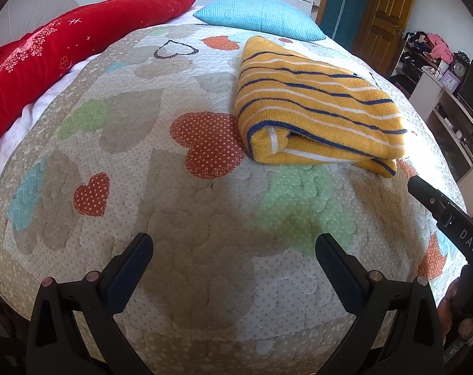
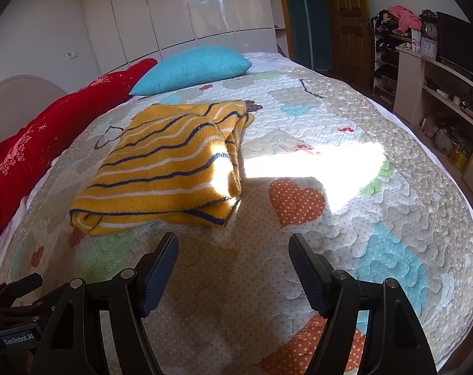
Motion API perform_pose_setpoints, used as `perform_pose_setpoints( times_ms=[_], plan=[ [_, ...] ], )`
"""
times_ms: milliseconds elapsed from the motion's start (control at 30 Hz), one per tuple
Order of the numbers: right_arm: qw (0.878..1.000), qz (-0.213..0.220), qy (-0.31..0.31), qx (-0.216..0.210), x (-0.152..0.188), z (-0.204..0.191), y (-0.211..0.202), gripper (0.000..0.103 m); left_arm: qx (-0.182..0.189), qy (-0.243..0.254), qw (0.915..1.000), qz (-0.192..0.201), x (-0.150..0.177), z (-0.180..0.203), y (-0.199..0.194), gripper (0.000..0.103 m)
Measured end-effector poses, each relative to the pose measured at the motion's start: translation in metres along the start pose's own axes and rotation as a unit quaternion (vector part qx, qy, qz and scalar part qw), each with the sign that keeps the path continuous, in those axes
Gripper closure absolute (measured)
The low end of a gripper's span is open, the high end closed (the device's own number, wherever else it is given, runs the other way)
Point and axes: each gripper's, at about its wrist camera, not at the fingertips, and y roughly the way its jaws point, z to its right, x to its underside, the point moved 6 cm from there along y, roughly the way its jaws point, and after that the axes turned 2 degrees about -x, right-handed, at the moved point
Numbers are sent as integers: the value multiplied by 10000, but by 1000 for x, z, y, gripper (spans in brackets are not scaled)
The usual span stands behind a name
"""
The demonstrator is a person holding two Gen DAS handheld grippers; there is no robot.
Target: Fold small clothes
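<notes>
Folded garment (image 2: 161, 168): mustard yellow, thin navy and white stripes. Bed quilt (image 1: 180, 218): beige and white polka dots, patch hearts in orange-red, mint green, pale blue, grey. Cushion (image 2: 192, 72) at the far edge: turquoise. Long pillow (image 1: 64, 50) along the side edge: red, white sparkle print.

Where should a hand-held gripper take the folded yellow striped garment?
Probably the near folded edge of the yellow striped garment, approached low from the front. Its layers stack there as a thick rounded roll facing both open hand-held grippers, left and right.
</notes>
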Motion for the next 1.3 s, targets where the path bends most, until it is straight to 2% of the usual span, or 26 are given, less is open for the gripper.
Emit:
perform_pose_setpoints(
  times_ms=[500, 1300],
  plan=[
    [9997, -67, -198, -107, 4, -14, 5, 25, -204, -6, 9998, 33, 1, -5, 1, 0],
    [9991, -14, -352, -229, 6, -24, 1, 24, -140, -80, 9999, -64, 5, -5, 6, 0]
  ],
)
